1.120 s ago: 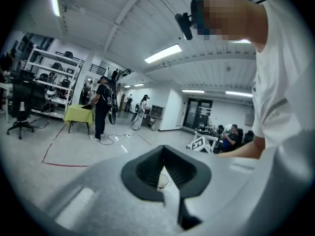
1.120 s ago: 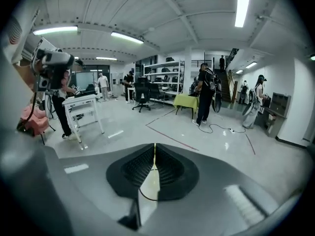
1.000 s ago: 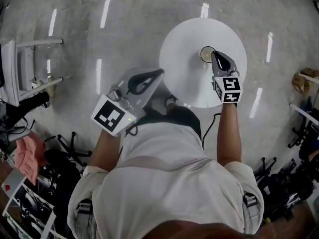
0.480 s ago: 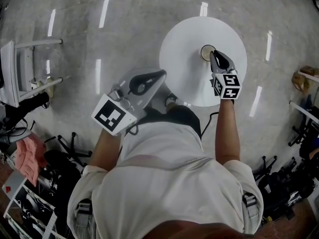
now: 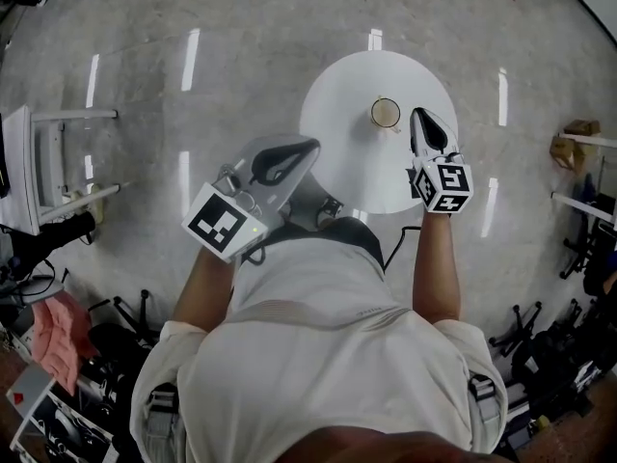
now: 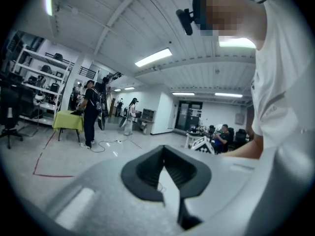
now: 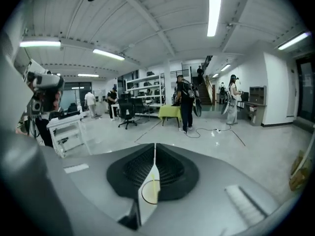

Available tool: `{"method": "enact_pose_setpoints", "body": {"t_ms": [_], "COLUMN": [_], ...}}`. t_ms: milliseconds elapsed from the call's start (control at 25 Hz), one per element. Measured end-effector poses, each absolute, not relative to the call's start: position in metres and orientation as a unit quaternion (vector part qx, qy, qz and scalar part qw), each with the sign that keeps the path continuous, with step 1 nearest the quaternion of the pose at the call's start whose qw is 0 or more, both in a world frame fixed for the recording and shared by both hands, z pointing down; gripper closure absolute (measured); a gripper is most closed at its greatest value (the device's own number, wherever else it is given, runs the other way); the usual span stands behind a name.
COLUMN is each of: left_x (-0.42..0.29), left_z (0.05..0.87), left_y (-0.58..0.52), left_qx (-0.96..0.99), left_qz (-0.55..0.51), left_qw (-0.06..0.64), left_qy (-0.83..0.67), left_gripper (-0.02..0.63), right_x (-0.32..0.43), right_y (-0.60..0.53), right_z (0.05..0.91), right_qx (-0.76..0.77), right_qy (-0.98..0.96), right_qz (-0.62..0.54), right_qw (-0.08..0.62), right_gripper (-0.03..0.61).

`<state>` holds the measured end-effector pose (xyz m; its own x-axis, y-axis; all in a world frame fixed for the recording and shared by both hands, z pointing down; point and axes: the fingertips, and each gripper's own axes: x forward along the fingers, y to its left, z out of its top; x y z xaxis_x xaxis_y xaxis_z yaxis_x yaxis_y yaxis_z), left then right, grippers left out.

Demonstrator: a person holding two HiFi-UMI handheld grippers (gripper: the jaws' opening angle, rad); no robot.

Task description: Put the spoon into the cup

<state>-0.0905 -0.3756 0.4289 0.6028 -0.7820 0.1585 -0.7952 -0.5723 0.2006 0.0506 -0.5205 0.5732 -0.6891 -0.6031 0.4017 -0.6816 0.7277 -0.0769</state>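
Observation:
A small cup point(image 5: 386, 113) stands on the round white table point(image 5: 342, 167), toward its far side. In the right gripper view the cup point(image 7: 149, 191) shows through the slit between the jaws, with a thin yellow spoon point(image 7: 154, 180) inside it. My right gripper point(image 5: 417, 115) hovers just right of the cup, apart from it; its jaws are closing with nothing between them, tips meeting point(image 7: 155, 145). My left gripper point(image 5: 310, 144) hangs shut and empty over the table's left edge, its tips together point(image 6: 164, 148).
A white rack point(image 5: 39, 152) stands on the floor at far left. Dark gear and cables point(image 5: 106, 345) pile up at the lower left and lower right. A brown box point(image 5: 569, 148) sits at right. Several people point(image 7: 186, 107) stand far off in the hall.
My right gripper has pulled back from over the cup toward the right and risen, leaving the cup uncovered. The left gripper has lifted slightly.

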Motion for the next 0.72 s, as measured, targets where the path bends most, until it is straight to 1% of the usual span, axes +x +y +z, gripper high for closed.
{"method": "enact_pose_setpoints", "body": {"t_ms": [80,320,560,720], "left_x": [-0.084,-0.071,-0.089,-0.077], "left_z": [0.412,0.364,0.323,0.303], "left_y": [-0.375,-0.359,-0.359,-0.360], "left_qx": [0.891,0.909,0.914,0.921], "left_qz": [0.023,0.015,0.015,0.010], "left_qw": [0.112,0.066,0.010,-0.010], "left_qy": [-0.439,-0.411,-0.405,-0.390], "left_gripper": [0.611,0.611,0.611,0.611], "right_x": [0.057,0.065,0.063,0.074], "right_y": [-0.509,-0.467,-0.433,-0.412], "right_z": [0.540,0.442,0.352,0.323], "right_qx": [0.360,0.373,0.378,0.379], "right_qy": [-0.915,-0.922,-0.925,-0.925], "right_qz": [0.111,0.063,0.007,-0.003], "right_qw": [0.142,0.077,0.027,0.010], "right_gripper": [0.574,0.574,0.574,0.574]}}
